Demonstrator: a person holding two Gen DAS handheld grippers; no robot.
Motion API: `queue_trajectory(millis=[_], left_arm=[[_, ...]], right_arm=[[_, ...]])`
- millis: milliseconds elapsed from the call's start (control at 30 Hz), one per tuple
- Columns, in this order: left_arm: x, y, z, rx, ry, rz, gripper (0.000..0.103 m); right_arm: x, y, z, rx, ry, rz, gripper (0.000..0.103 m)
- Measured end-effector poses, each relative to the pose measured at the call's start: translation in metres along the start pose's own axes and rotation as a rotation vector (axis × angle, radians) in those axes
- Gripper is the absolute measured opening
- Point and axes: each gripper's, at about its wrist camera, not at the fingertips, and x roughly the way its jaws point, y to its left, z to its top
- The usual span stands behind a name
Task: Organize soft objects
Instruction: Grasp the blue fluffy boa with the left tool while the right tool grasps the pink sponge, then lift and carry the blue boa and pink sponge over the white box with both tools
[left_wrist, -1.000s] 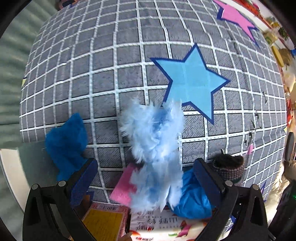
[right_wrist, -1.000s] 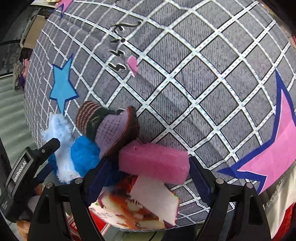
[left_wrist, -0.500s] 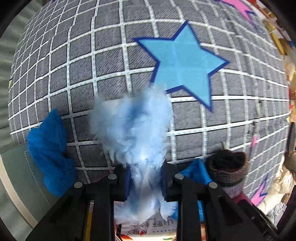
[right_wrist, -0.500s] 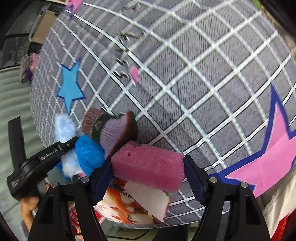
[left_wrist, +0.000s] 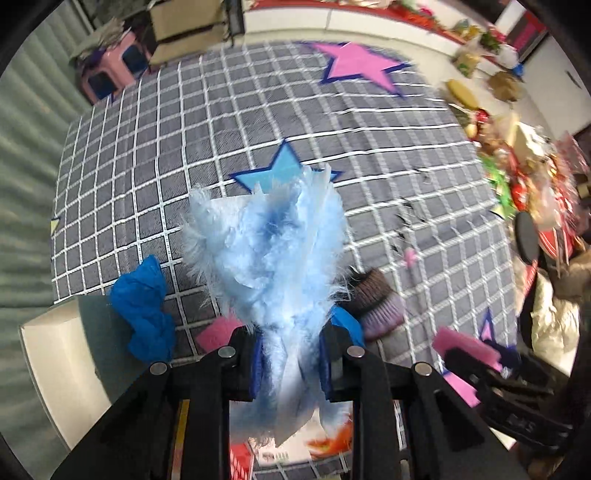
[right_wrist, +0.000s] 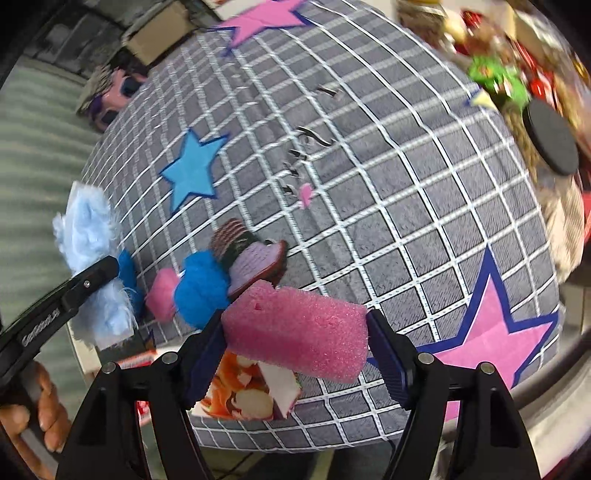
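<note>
Early days by the look of it. Left tongs (left_wrist: 290, 363) pinched nearly shut on a pale blue feather bundle (left_wrist: 271, 251), hanging clear above the checked cloth (left_wrist: 369, 155) — feathers squashed thin between the pads and fanning out in front. Right tongs (right_wrist: 295, 354) spread fairly wide, both pads pressing the ends of a pink sponge block (right_wrist: 295, 332), also off the cloth and tilted a little. So two soft things in the air at once, neither put anywhere yet.

Plenty left on the cloth near its front edge: a blue crumpled wad (left_wrist: 144, 314) at the corner, a second blue wad (right_wrist: 201, 291) next to a small pink sponge (right_wrist: 162, 291), and a knitted hat (right_wrist: 251, 262) in brown and purple leaning against that wad. All bunched together, touching or just about. A printed snack box (right_wrist: 247, 395) sits under the right tongs at the edge of the cloth — can't tell if that counts as part of the job or just clutter.

No obvious bin or tray for these in either view, so can't say where the two lifted things belong. Best guess: barely started, first pair picked up, four or so soft items to go, drop-off spot unknown. Background on the right is a blurry heap of packaging, well away from the pile.
</note>
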Motion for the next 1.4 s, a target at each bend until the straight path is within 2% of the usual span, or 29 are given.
queue_trajectory(millis=[167,267,500,733,1033,1400], left_arm=[[-0.049,-0.003,-0.033,0.073,-0.07,-0.043,0.026],[-0.068,-0.001,-0.051,0.096,-0.069,-0.068,0.026],[-0.088,0.008,-0.088,0.15,-0.077,-0.052,0.026],[-0.095,0.014,-0.099,0.141,-0.092,-0.047,0.026],[-0.103,0.025,-0.107,0.106,-0.12,-0.038,0.026],[-0.112,0.064,-0.12,-0.004,-0.149,-0.026,0.026]], right_arm=[[-0.018,0.03,-0.018,-0.103,-0.044,-0.009,0.075],[-0.02,0.043,-0.03,-0.137,-0.04,0.01,0.075],[-0.021,0.069,-0.059,-0.205,-0.015,0.025,0.075],[-0.024,0.09,-0.071,-0.261,-0.019,0.023,0.075],[-0.031,0.099,-0.076,-0.288,-0.03,0.01,0.075],[-0.036,0.117,-0.084,-0.315,-0.047,-0.004,0.075]])
